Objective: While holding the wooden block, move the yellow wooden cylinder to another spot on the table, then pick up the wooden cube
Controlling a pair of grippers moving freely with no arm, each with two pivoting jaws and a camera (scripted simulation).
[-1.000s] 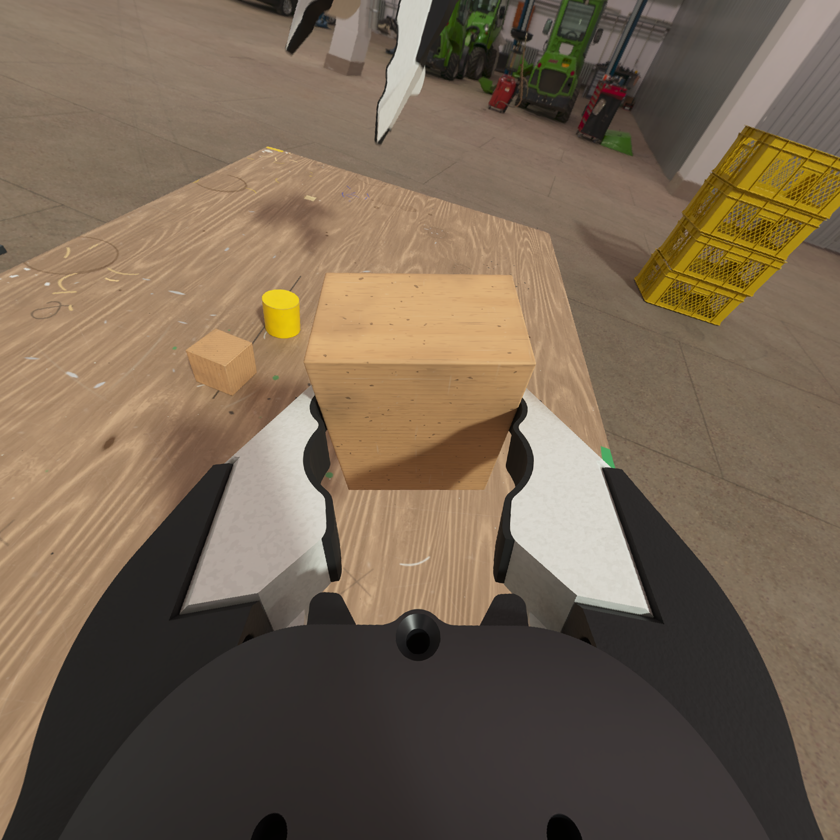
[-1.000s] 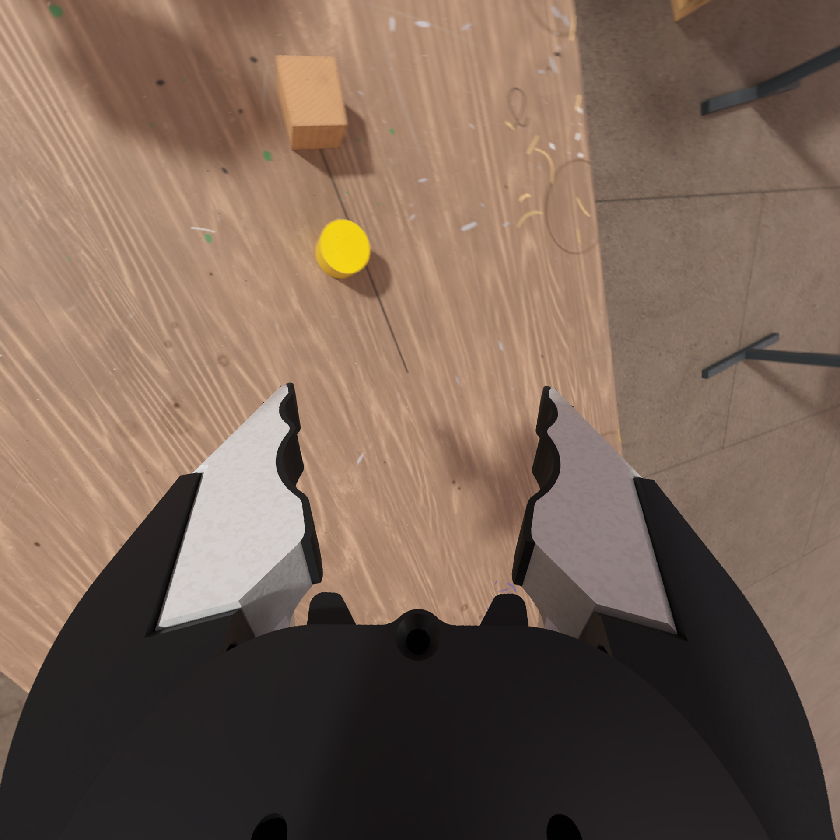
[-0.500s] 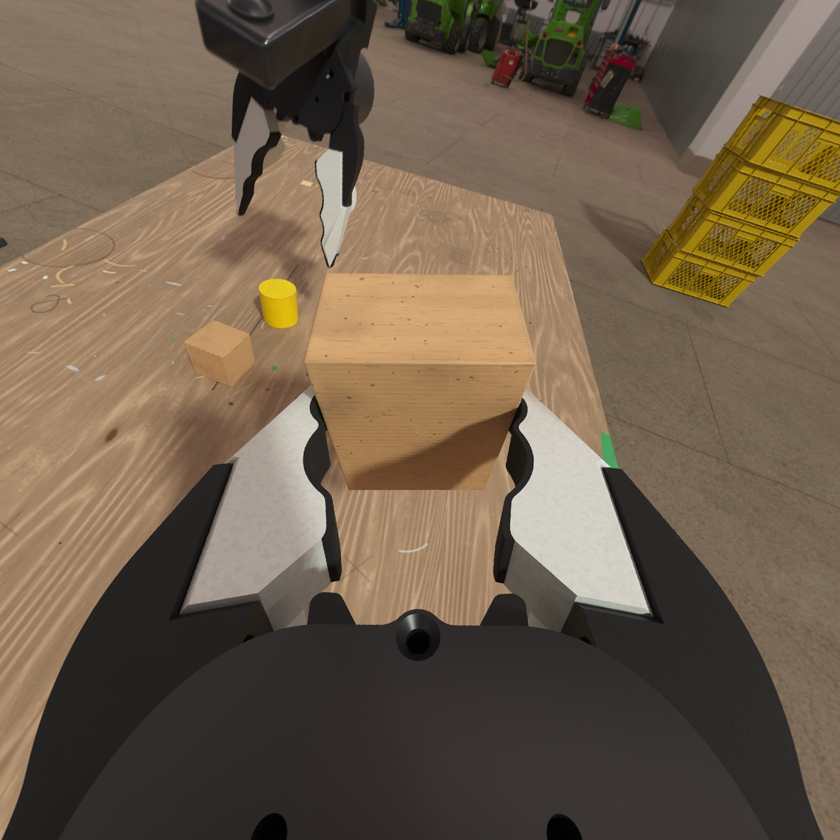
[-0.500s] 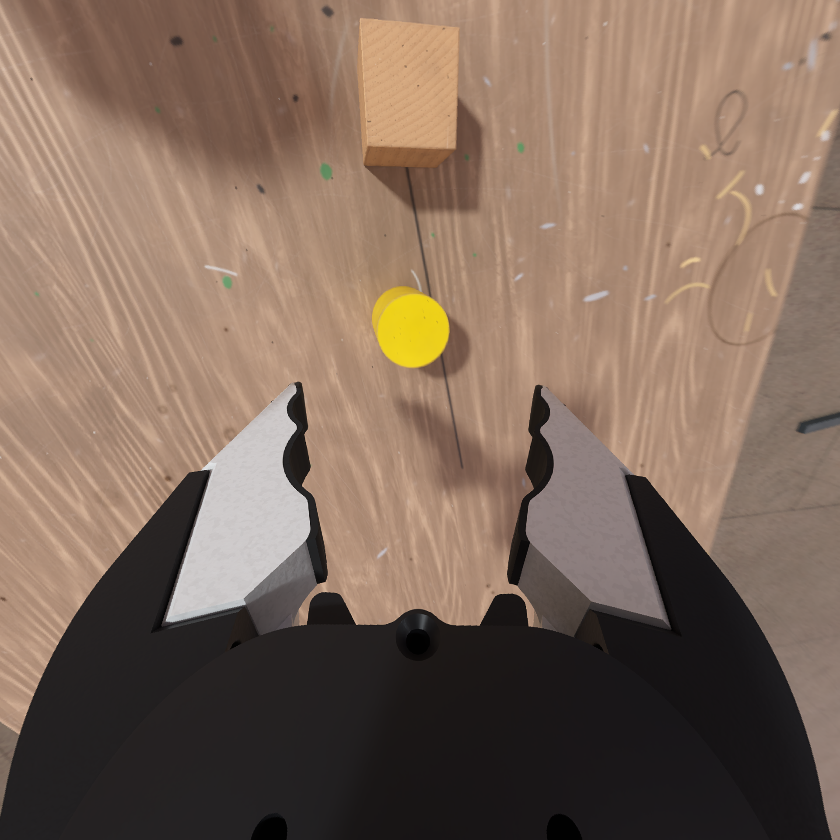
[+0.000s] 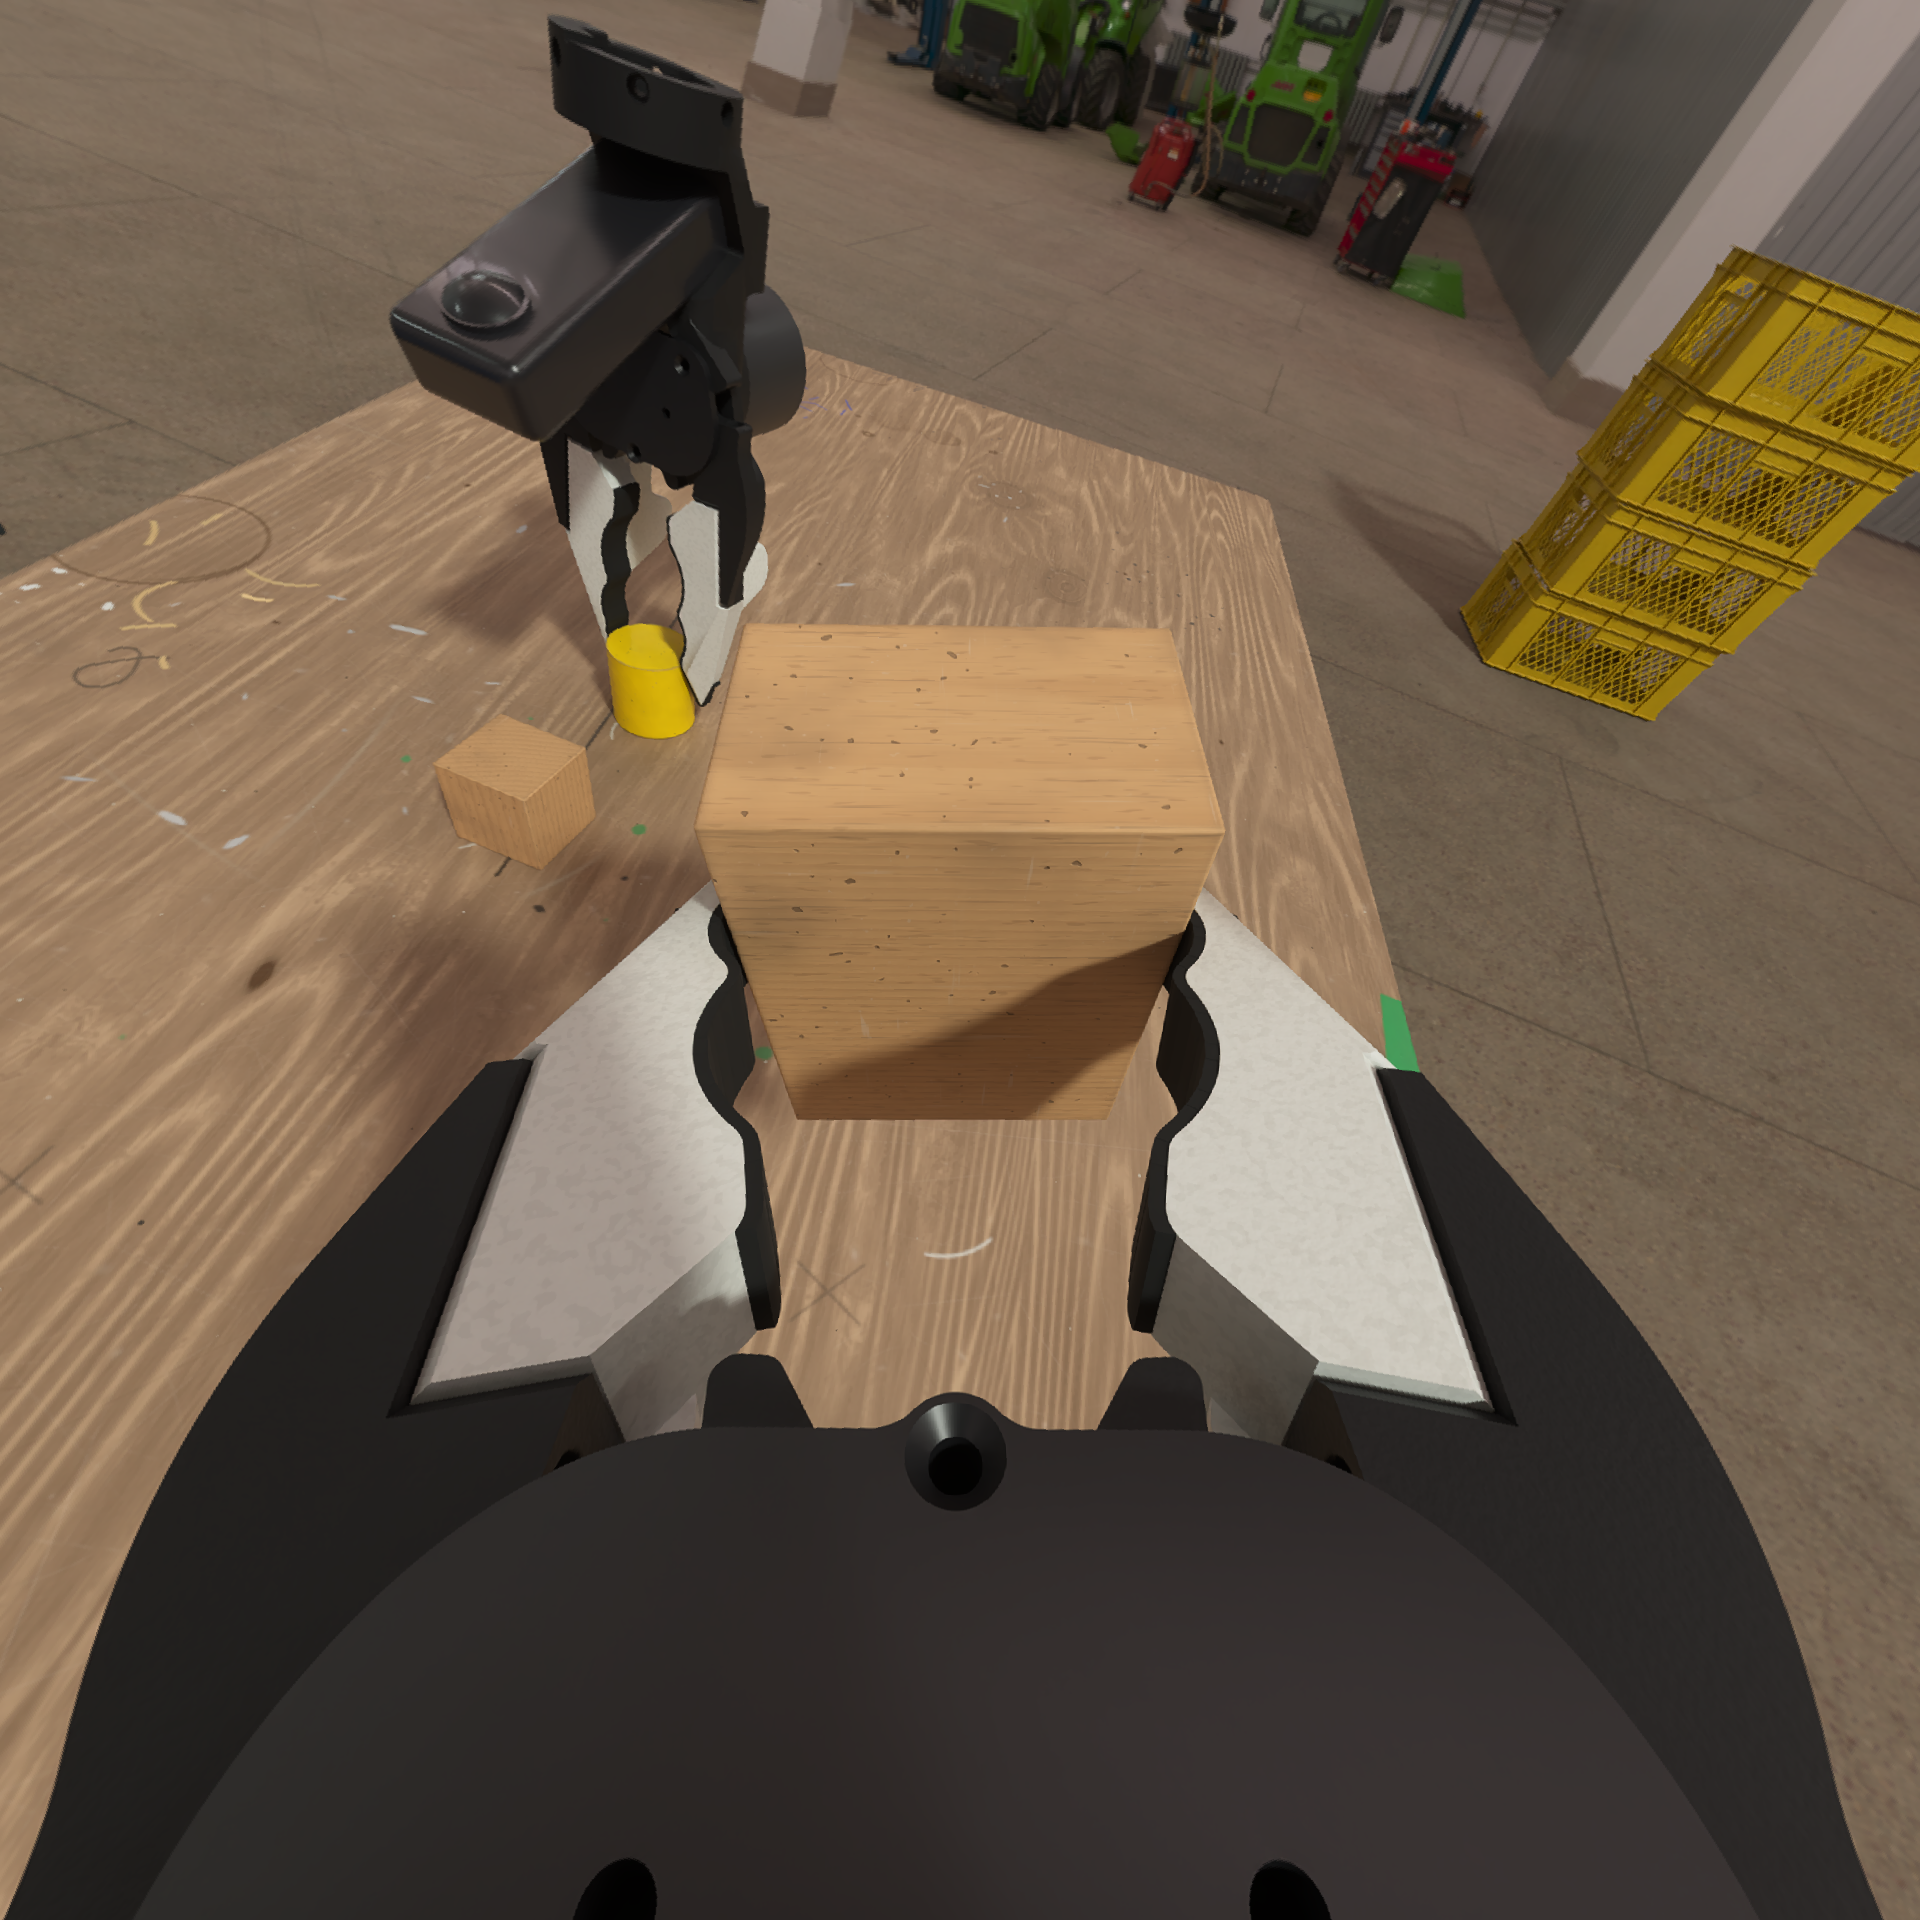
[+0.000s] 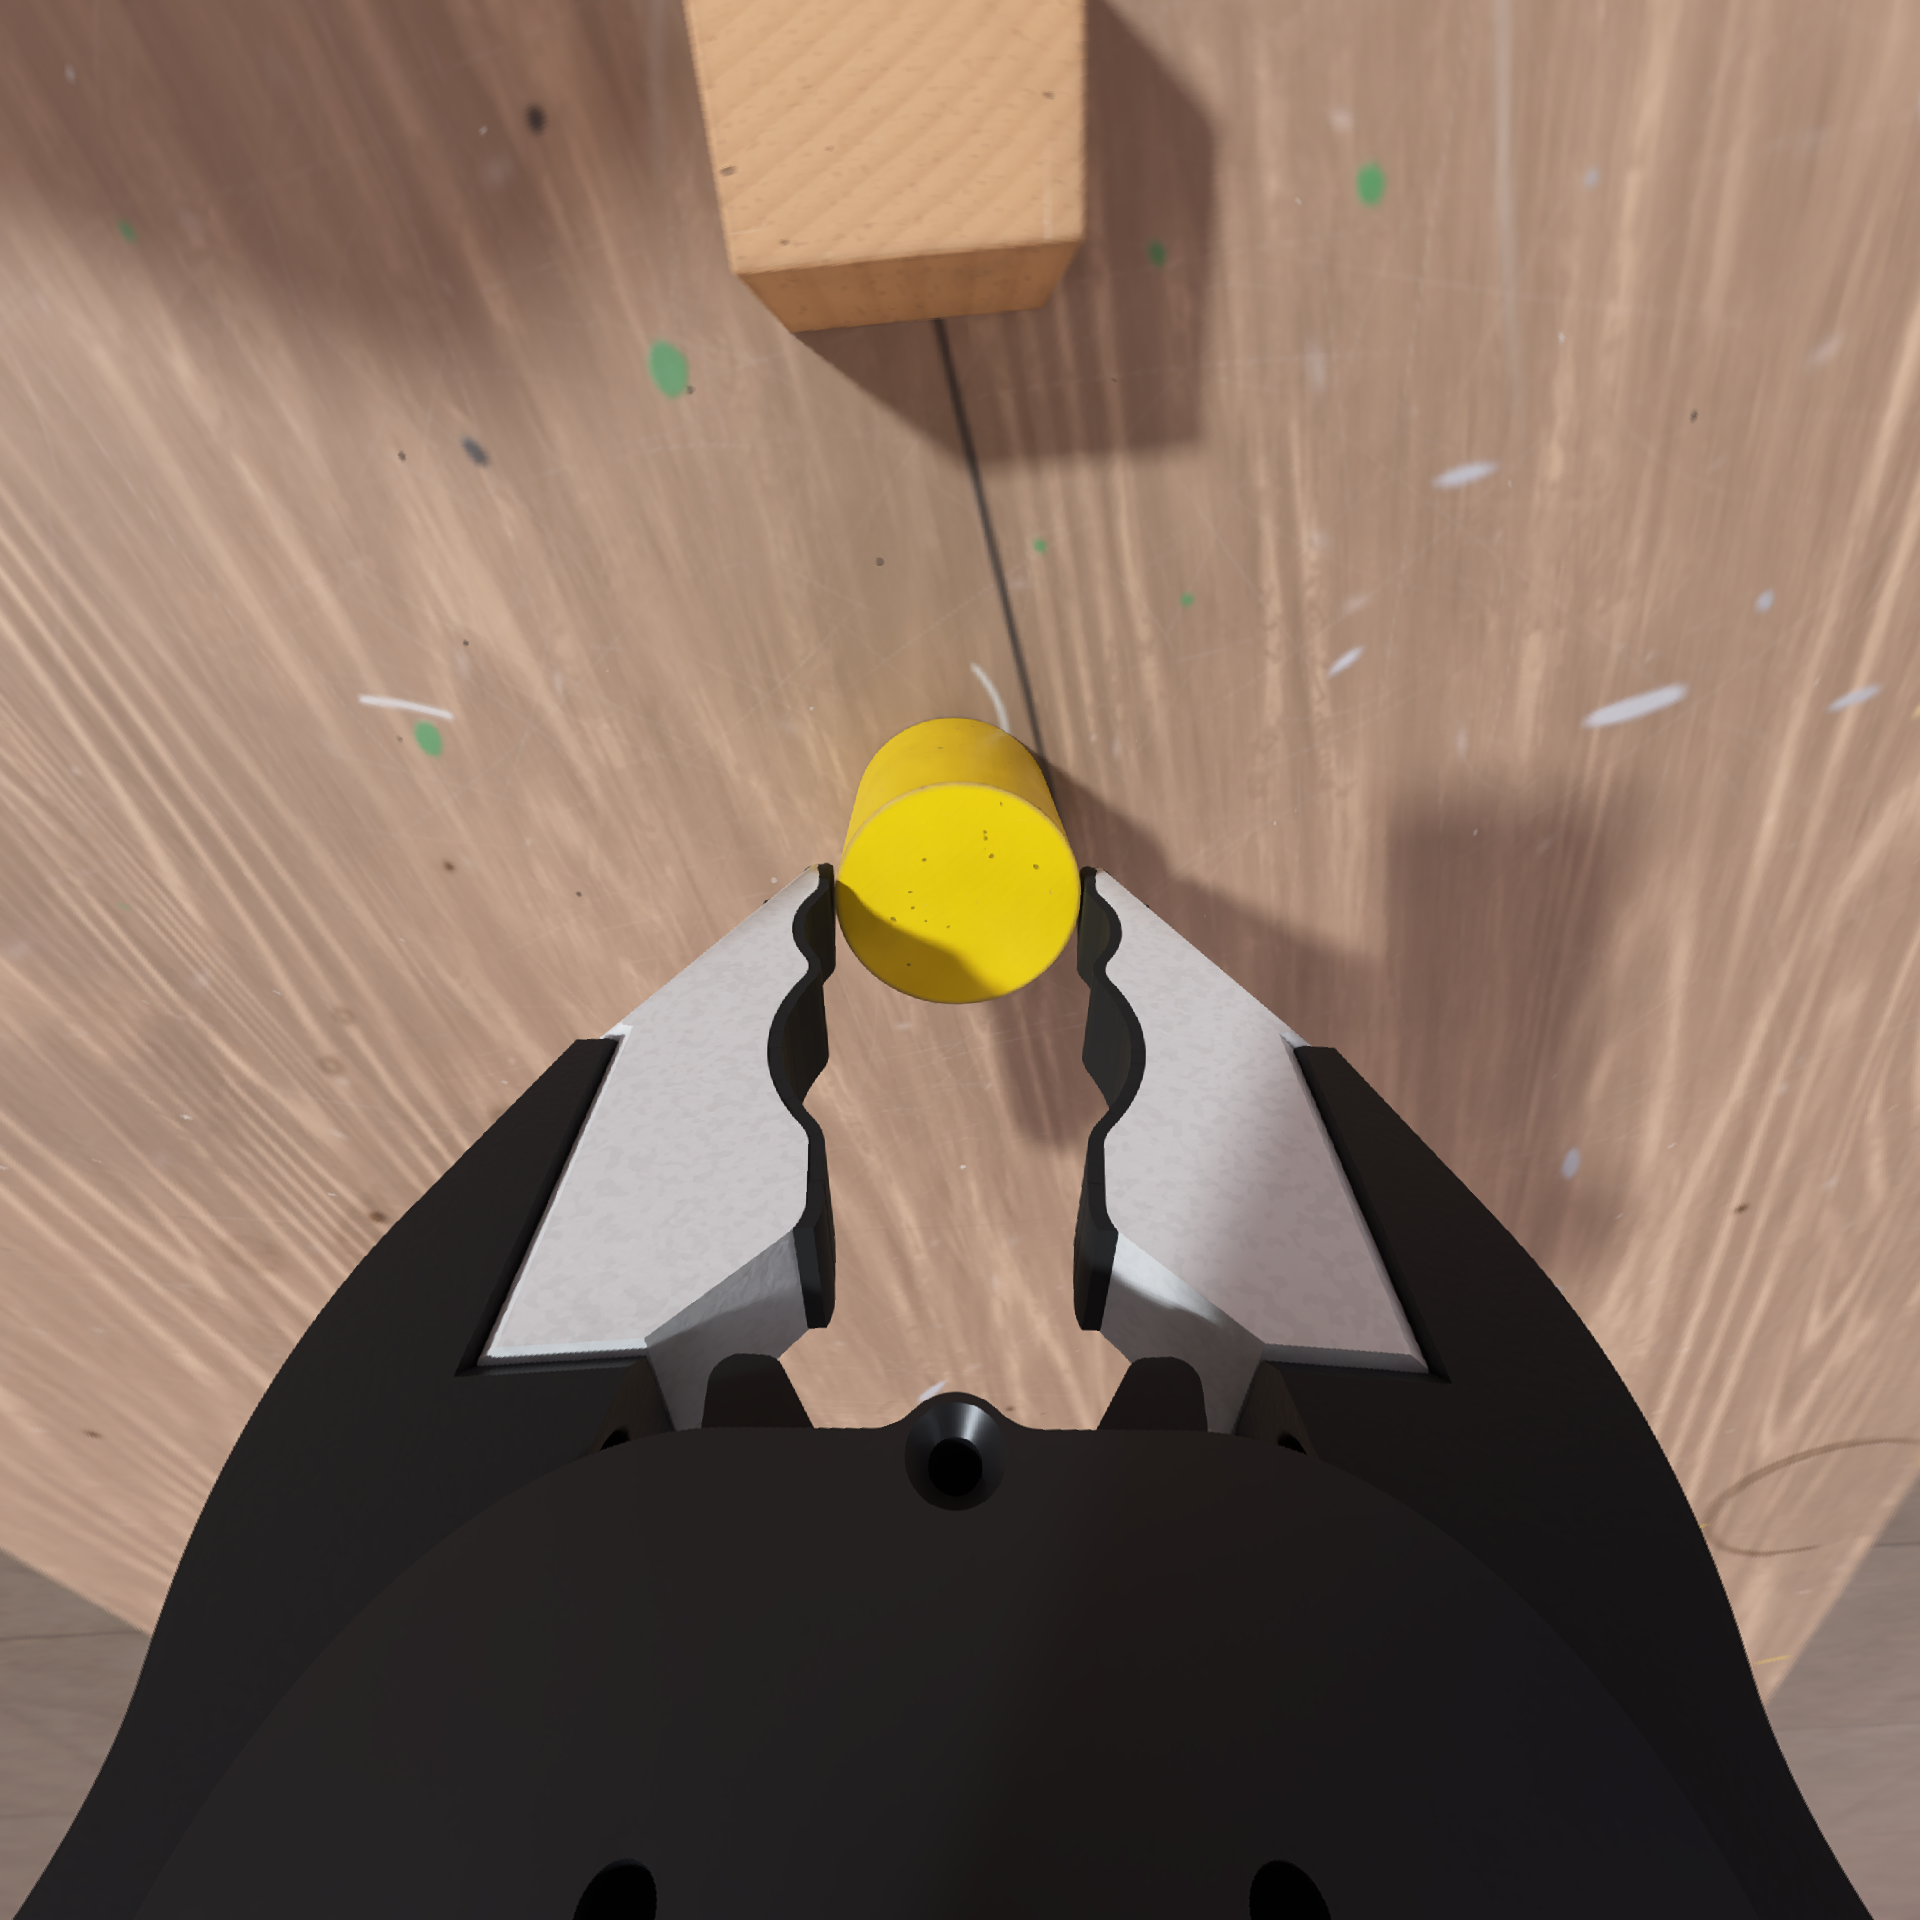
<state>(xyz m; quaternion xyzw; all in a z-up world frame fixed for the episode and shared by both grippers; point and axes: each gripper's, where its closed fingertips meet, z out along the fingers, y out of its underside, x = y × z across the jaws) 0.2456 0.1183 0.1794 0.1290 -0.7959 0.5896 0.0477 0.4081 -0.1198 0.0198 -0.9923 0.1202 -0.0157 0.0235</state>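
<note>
My left gripper (image 5: 956, 920) is shut on the large wooden block (image 5: 956, 790) and holds it above the wooden table (image 5: 208, 1039). My right gripper (image 6: 956, 883) points down, and its fingertips press both sides of the yellow cylinder (image 6: 956, 904) near its top. In the left wrist view the right gripper (image 5: 665, 644) stands over the cylinder (image 5: 649, 691), which leans slightly. The small wooden cube (image 5: 514, 790) lies on the table just left of the cylinder. It also shows in the right wrist view (image 6: 894, 156), beyond the cylinder.
The table's right edge (image 5: 1340, 831) runs close to the held block, with concrete floor beyond. Stacked yellow crates (image 5: 1725, 499) stand on the floor at the right. Green vehicles (image 5: 1278, 114) are parked far behind. The tabletop (image 6: 312, 935) has paint flecks and pencil marks.
My right gripper has come down over the yellow cylinder and closed on it; the cylinder now leans. My left gripper still holds the block in the same place.
</note>
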